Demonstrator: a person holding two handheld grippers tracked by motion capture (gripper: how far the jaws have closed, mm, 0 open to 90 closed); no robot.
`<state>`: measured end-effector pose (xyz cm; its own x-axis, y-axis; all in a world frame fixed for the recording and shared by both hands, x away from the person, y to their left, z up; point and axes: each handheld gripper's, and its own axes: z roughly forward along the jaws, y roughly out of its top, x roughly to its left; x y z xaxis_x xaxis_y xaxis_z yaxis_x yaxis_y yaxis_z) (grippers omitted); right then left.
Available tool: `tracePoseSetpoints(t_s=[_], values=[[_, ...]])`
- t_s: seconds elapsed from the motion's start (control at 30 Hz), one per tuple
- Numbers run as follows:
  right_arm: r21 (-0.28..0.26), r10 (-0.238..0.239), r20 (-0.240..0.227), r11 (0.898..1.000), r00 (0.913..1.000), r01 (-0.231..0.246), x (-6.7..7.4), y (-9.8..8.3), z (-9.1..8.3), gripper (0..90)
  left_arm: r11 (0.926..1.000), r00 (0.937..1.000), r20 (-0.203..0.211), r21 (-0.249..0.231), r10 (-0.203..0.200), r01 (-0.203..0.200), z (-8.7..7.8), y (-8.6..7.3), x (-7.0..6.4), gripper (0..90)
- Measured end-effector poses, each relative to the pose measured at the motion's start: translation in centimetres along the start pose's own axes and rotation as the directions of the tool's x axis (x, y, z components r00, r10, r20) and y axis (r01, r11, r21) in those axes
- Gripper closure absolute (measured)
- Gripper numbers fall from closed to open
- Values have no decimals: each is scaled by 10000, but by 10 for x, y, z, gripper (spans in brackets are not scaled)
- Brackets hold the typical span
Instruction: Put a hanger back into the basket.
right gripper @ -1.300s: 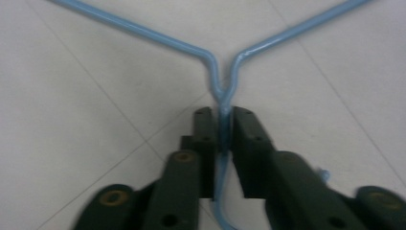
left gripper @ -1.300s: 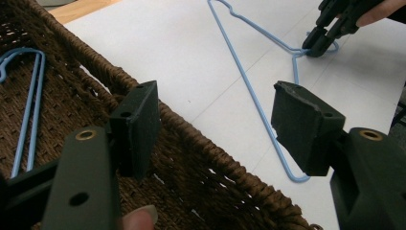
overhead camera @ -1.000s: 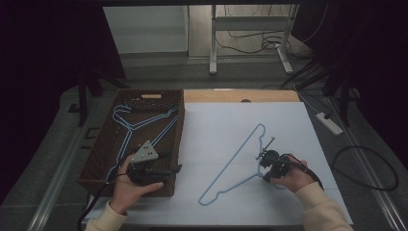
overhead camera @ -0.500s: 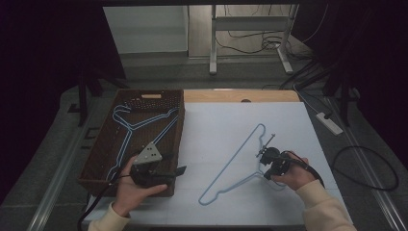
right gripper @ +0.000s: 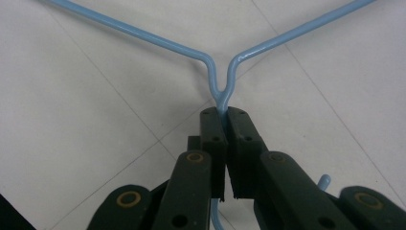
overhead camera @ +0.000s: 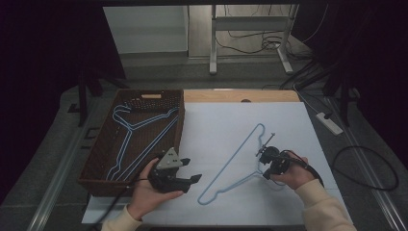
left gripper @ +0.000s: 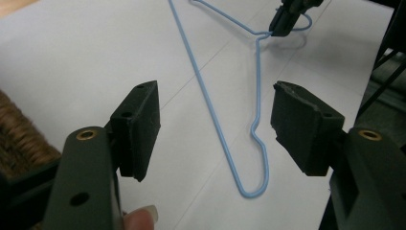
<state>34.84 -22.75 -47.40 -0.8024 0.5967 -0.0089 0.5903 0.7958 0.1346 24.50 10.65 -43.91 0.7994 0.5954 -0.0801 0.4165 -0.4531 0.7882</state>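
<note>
A table [overhead camera: 288, 96] covered with a white sheet [overhead camera: 231, 130] takes up the middle of the high view, with a strip of bare wood along its far edge. On its left side sits a brown wicker basket [overhead camera: 98, 159], and inside the basket lie light blue wire hangers [overhead camera: 139, 127], one over another. Out on the white sheet lies another blue hanger [overhead camera: 235, 161], flat, with its long bar running from the far middle of the sheet toward the near edge and its hook end at the right. The person's right hand [overhead camera: 291, 175] holds the right gripper [overhead camera: 263, 156] at that end; in the right gripper view its black jaws are pressed together on the neck of the hanger [right gripper: 221, 93], just where the two shoulder wires meet. The left hand [overhead camera: 149, 192] holds the left gripper [overhead camera: 190, 175] beside the basket's near right corner, pointing toward the hanger. In the left gripper view its jaws stand wide apart with nothing between them, above the sheet, and the hanger's near looped corner [left gripper: 249, 189] lies on the sheet beyond them. A fingertip [left gripper: 139, 220] shows at the bottom of that view.
</note>
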Motion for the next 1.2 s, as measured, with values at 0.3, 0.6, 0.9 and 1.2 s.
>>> tracePoseSetpoints(t_s=[0.3, 0.6, 0.9, 1.2], values=[[41, -1, 33, 10000, 10000, 1, 1, -1, -2, 868, 9970, 9982, 414, 638, 422, -448, 35, 15, -18, 355], [37, -72, 63, 10000, 10000, 72, 2, 1, -4, 867, 9941, 9983, 554, 1058, 191, -249, 61, 16, -19, 358], [103, -93, 96, 9999, 9999, 92, 4, 3, -4, 868, 9912, 9981, 600, 1306, 120, -198, 82, 17, -24, 358], [115, 9, 96, 9999, 10000, -10, 4, 3, -6, 867, 9839, 9966, 750, 1729, 330, -456, 109, 18, -30, 358]])
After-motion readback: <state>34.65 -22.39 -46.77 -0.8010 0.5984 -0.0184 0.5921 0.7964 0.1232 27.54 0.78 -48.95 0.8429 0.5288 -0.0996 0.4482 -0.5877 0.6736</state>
